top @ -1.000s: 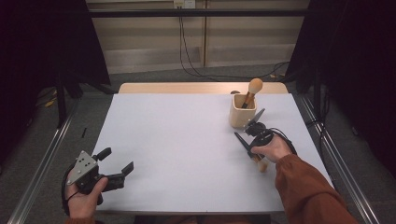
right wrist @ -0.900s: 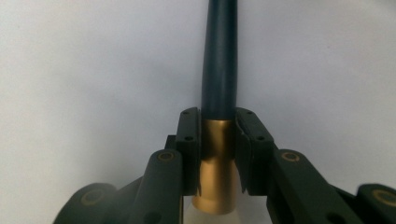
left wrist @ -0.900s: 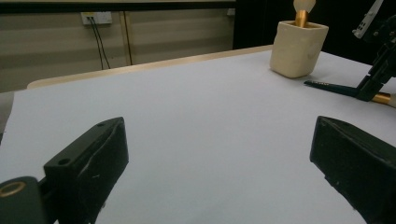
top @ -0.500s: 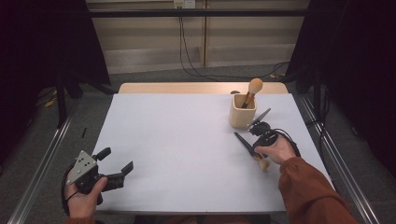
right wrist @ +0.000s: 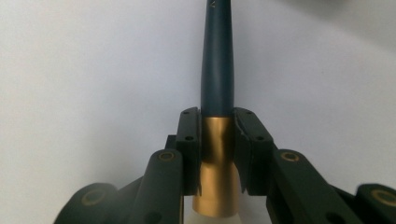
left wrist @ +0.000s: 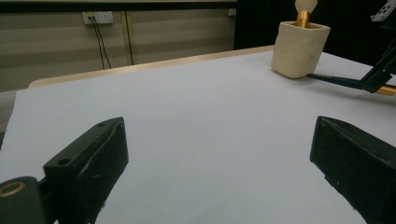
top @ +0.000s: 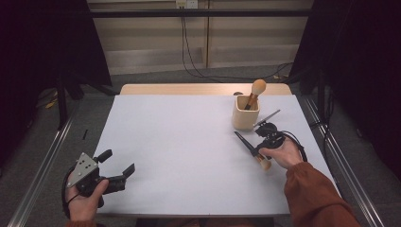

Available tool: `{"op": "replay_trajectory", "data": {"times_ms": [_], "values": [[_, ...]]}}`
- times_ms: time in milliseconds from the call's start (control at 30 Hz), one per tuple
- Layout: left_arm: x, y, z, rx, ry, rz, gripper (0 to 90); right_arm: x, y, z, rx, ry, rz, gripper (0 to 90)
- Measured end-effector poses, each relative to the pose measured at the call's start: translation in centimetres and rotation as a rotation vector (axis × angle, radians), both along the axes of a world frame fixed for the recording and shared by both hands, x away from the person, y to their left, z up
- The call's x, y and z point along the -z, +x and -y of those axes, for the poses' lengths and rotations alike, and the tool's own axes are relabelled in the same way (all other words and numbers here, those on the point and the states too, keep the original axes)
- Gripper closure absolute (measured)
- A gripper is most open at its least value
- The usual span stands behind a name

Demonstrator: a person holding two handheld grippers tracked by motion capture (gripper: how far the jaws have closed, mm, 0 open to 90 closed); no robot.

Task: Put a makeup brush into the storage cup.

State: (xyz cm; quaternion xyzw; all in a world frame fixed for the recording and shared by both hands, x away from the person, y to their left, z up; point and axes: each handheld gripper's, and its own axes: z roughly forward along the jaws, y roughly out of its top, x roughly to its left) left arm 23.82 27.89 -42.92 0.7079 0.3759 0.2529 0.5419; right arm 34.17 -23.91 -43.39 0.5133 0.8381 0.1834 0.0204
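I've got the right gripper [top: 263, 140] clamped on a brush [right wrist: 217, 93], both pads squeezing its gold ferrule, dark blue handle running straight out ahead of the jaws. From the high view the brush [top: 248, 146] sits slanted over the white table [top: 179, 142], handle tip aimed toward the table's middle, bristle end down by my right hand [top: 283, 153]. I can't quite tell whether the handle tip touches the surface or floats just above it.

Just beyond the gripper, the cream cup [top: 246, 113] stands upright near the far right side, with a second brush [top: 256, 92] leaning in it, pale fluffy head up. The held brush is just beside the cup, not in it.

Over on the near left corner, my left gripper [top: 116, 165] is spread wide, nothing between the jaws, pointing across the table. Its own view looks past both black jaws to the cup [left wrist: 299, 49] and the blue handle [left wrist: 334, 80] just beside it.
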Motion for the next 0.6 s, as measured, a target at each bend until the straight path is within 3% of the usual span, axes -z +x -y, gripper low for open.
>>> {"op": "replay_trajectory", "data": {"times_ms": [367,600], "values": [[0.0,0.0,0.0,-0.001,-0.004,0.0,4.2,-0.3,-0.9,0.9,0.012,0.1,0.104,74.0],[0.0,0.0,0.0,-0.001,-0.004,0.0,4.1,-0.9,-1.4,1.2,-0.019,0.191,0.194,73.9]]}}
